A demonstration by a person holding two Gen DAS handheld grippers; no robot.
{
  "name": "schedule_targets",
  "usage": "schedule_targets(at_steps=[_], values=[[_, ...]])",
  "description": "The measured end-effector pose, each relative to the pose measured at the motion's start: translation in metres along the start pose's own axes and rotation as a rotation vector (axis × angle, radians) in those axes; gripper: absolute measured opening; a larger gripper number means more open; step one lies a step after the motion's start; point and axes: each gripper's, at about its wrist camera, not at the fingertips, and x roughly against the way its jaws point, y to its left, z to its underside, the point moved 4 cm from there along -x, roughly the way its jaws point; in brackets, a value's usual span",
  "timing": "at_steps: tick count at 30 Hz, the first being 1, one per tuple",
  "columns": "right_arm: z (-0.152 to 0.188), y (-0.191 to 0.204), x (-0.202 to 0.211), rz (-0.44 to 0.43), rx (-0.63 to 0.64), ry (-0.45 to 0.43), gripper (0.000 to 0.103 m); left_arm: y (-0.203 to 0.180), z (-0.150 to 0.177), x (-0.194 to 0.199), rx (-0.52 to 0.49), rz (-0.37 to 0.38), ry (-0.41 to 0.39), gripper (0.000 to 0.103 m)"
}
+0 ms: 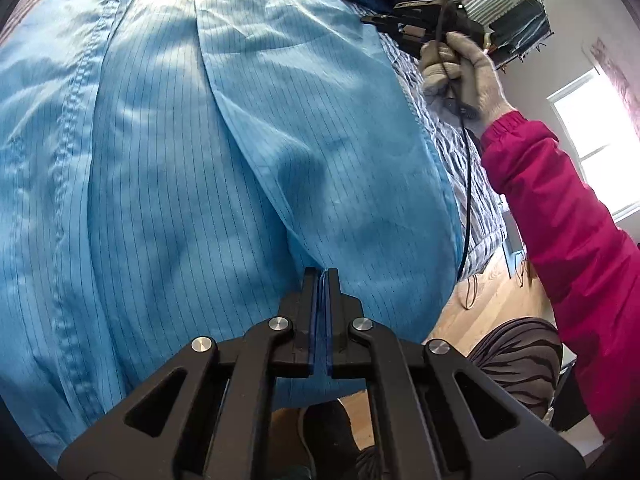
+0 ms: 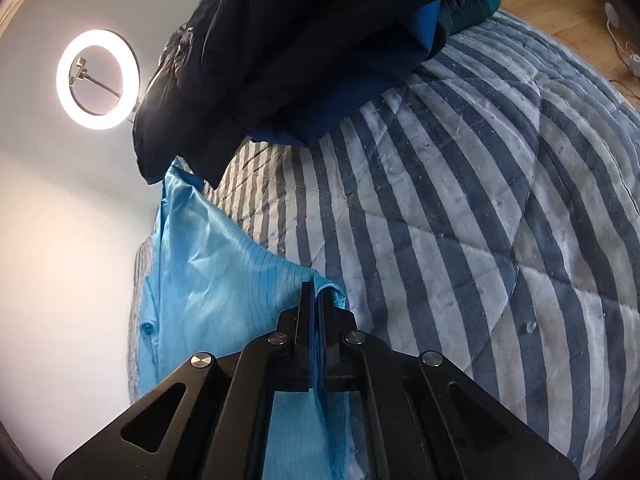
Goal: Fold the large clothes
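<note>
On the striped quilt (image 2: 460,208), both jaws pinch the blue garment (image 1: 180,160); only the right view shows a ring light (image 2: 98,80).

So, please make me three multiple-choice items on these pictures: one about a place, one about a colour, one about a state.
1. Where does the dark pile of clothes lie?
A. On the striped quilt
B. On the wooden floor
C. On a chair

2. What colour is the sleeve of the arm that holds the right gripper?
A. Green
B. Pink
C. White

3. How do the left gripper's fingers stand?
A. Wide open above the cloth
B. Shut on nothing
C. Shut on the blue garment

Answers:
1 A: the dark pile of clothes rests on the striped quilt.
2 B: the sleeve behind the gloved hand is bright pink.
3 C: the left gripper pinches an edge of the blue garment; the right gripper does the same.
</note>
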Motion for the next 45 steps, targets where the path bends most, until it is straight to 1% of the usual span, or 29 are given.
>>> schedule_targets(at_steps=[1, 2, 3, 4, 5, 7, 9, 13, 14, 15, 16, 17, 18, 19, 20, 21, 25, 26, 27, 29, 31, 33, 34, 35, 37, 40, 42, 44, 45], values=[[0.002, -0.002, 0.006, -0.011, -0.009, 0.013, 0.001, 0.001, 0.002, 0.001, 0.008, 0.012, 0.007, 0.009], [0.004, -0.003, 0.012, -0.018, -0.012, 0.022, 0.002, 0.003, 0.004, 0.006, 0.014, 0.024, 0.002, 0.026], [0.009, -0.003, 0.021, -0.018, -0.006, 0.027, 0.002, 0.005, 0.003, 0.008, 0.016, 0.027, -0.009, 0.040], [0.017, -0.004, 0.033, -0.014, 0.003, 0.031, 0.002, 0.006, 0.005, 0.014, 0.018, 0.030, -0.027, 0.043], [0.025, -0.006, 0.045, -0.018, 0.006, 0.039, 0.002, 0.008, 0.007, 0.018, 0.019, 0.031, -0.037, 0.044], [0.046, -0.004, 0.062, -0.039, 0.023, 0.076, 0.002, 0.011, 0.010, 0.020, 0.022, 0.038, -0.034, 0.044], [0.068, -0.002, 0.075, -0.031, 0.049, 0.107, 0.003, 0.013, 0.013, 0.020, 0.019, 0.041, -0.027, 0.044], [0.134, 0.002, 0.096, -0.021, 0.090, 0.201, 0.003, 0.006, 0.018, 0.014, -0.015, 0.041, -0.014, 0.044], [0.148, 0.004, 0.100, -0.020, 0.098, 0.221, 0.003, 0.005, 0.019, 0.011, -0.024, 0.035, -0.008, 0.037], [0.161, 0.005, 0.103, -0.016, 0.107, 0.235, 0.003, 0.003, 0.020, 0.007, -0.033, 0.030, -0.001, 0.022], [0.171, 0.005, 0.106, -0.010, 0.114, 0.246, 0.003, 0.002, 0.021, 0.003, -0.044, 0.020, 0.009, 0.017], [0.183, 0.005, 0.108, 0.007, 0.123, 0.258, 0.007, 0.000, 0.021, 0.001, -0.053, 0.011, 0.008, 0.014], [0.193, 0.004, 0.111, 0.031, 0.133, 0.261, 0.012, -0.002, 0.021, -0.001, -0.062, 0.009, 0.004, 0.013], [0.200, 0.003, 0.113, 0.051, 0.138, 0.263, 0.023, -0.003, 0.020, -0.002, -0.070, 0.008, 0.001, 0.013], [0.208, 0.000, 0.114, 0.075, 0.142, 0.267, 0.029, -0.004, 0.019, -0.003, -0.074, 0.005, 0.000, 0.012], [0.212, -0.002, 0.115, 0.091, 0.141, 0.268, 0.029, -0.005, 0.019, -0.004, -0.079, 0.003, -0.001, 0.010], [0.223, -0.001, 0.119, 0.110, 0.147, 0.266, 0.029, -0.005, 0.017, -0.007, -0.089, -0.002, -0.006, 0.007], [0.225, 0.002, 0.116, 0.119, 0.164, 0.263, 0.013, -0.005, 0.017, -0.008, -0.087, -0.002, -0.008, 0.007], [0.226, 0.005, 0.114, 0.135, 0.181, 0.257, 0.002, -0.006, 0.016, -0.009, -0.086, -0.003, -0.008, 0.007], [0.230, 0.011, 0.109, 0.171, 0.217, 0.255, 0.001, -0.008, 0.018, -0.008, -0.087, -0.006, -0.010, 0.007], [0.230, 0.012, 0.111, 0.226, 0.253, 0.235, 0.000, -0.016, 0.017, -0.012, -0.112, -0.011, -0.012, 0.007], [0.227, 0.008, 0.115, 0.261, 0.251, 0.216, 0.000, -0.017, 0.020, -0.014, -0.128, -0.015, -0.014, 0.007], [0.225, 0.004, 0.119, 0.264, 0.234, 0.202, 0.000, -0.019, 0.021, -0.015, -0.142, -0.020, -0.016, 0.007], [0.223, 0.002, 0.125, 0.237, 0.213, 0.186, 0.000, -0.021, 0.021, -0.015, -0.154, -0.030, -0.020, 0.007], [0.225, 0.006, 0.134, 0.185, 0.219, 0.179, 0.001, -0.020, 0.022, -0.011, -0.154, -0.026, -0.024, 0.007], [0.230, 0.011, 0.151, 0.180, 0.240, 0.166, 0.002, -0.015, 0.021, -0.003, -0.138, -0.026, -0.023, 0.007], [0.236, 0.007, 0.159, 0.175, 0.223, 0.171, 0.009, -0.012, 0.023, 0.007, -0.139, -0.028, -0.029, 0.013], [0.248, 0.000, 0.166, 0.171, 0.214, 0.186, 0.028, -0.008, 0.026, 0.025, -0.157, -0.032, -0.065, 0.015], [0.253, 0.000, 0.164, 0.171, 0.214, 0.190, 0.032, -0.008, 0.025, 0.030, -0.165, -0.040, -0.077, 0.015]])
